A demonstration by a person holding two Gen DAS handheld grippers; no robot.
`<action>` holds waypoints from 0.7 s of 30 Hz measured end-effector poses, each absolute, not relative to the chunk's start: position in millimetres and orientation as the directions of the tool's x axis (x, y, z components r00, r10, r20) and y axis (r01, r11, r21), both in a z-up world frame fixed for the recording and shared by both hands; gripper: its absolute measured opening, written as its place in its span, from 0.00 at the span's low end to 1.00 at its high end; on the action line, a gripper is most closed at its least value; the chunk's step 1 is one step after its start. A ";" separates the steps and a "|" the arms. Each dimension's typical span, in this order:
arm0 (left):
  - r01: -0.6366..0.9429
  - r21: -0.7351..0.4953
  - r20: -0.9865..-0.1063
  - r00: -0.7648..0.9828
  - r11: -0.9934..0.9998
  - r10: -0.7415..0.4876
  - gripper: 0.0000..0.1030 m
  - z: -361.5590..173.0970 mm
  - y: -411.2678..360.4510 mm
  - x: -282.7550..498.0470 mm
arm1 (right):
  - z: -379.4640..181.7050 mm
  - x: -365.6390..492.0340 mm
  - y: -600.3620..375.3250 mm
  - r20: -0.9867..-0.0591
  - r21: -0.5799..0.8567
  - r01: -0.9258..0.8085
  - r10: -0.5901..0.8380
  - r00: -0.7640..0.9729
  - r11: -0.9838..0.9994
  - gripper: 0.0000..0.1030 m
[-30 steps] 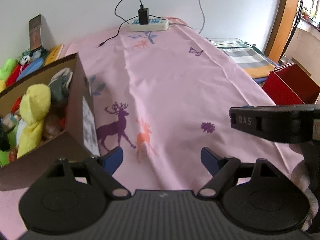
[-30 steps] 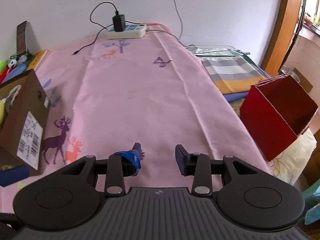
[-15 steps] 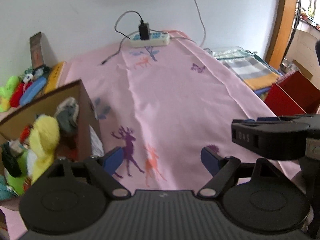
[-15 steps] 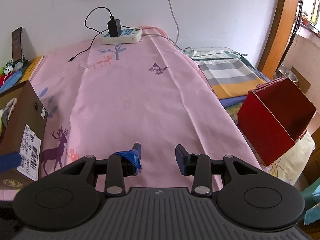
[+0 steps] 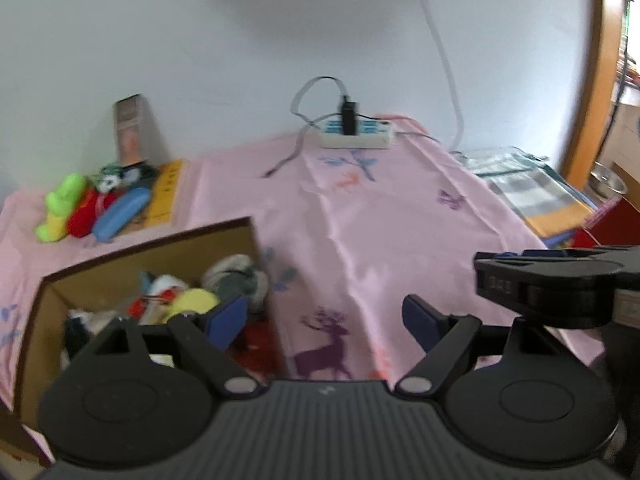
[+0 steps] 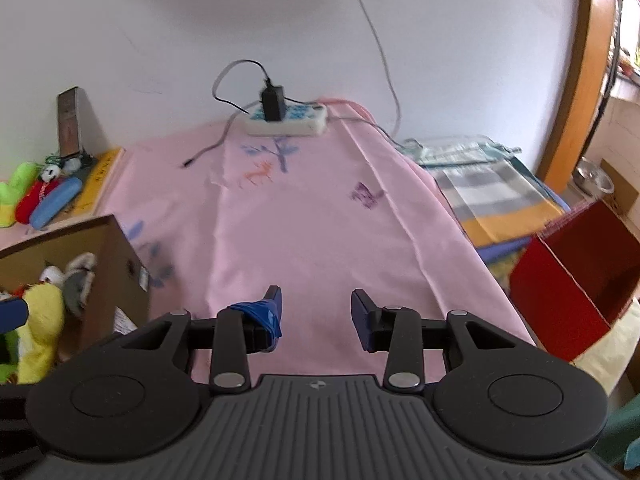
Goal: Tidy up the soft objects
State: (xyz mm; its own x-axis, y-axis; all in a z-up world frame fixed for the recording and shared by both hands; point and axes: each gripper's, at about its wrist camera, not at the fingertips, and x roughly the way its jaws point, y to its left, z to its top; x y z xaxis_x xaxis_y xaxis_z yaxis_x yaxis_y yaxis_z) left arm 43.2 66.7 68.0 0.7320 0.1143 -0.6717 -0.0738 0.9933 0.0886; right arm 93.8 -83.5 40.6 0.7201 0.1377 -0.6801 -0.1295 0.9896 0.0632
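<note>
Left wrist view: fingers spread over the toy box

Hovering with left gripper (image 5: 324, 318) fingers spread wide, empty, left finger (image 5: 228, 316) over the cardboard box (image 5: 132, 252) holding soft toys (image 5: 192, 300) on the pink-clothed surface (image 5: 380, 220). Holding right gripper (image 6: 316, 312) fingers apart, empty, above cloth. Lying near the wall: more plush toys (image 5: 64, 208). Standing right: red box (image 6: 576, 284).

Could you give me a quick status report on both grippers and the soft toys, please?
Left gripper open, empty. Right gripper open, empty. Soft toys piled in cardboard box. Pink cloth ahead.
</note>
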 end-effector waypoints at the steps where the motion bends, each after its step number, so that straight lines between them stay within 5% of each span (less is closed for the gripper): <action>1: -0.097 0.085 -0.671 0.730 0.992 0.129 0.82 68.3 75.1 42.9 | 42.7 93.0 -77.7 -0.677 0.060 -0.139 0.142 0.722 0.989 0.21; 21: -0.384 0.060 -0.700 0.642 0.921 0.313 0.82 54.6 207.0 10.0 | 55.4 64.6 40.7 -0.669 0.010 -0.382 0.290 0.684 0.924 0.21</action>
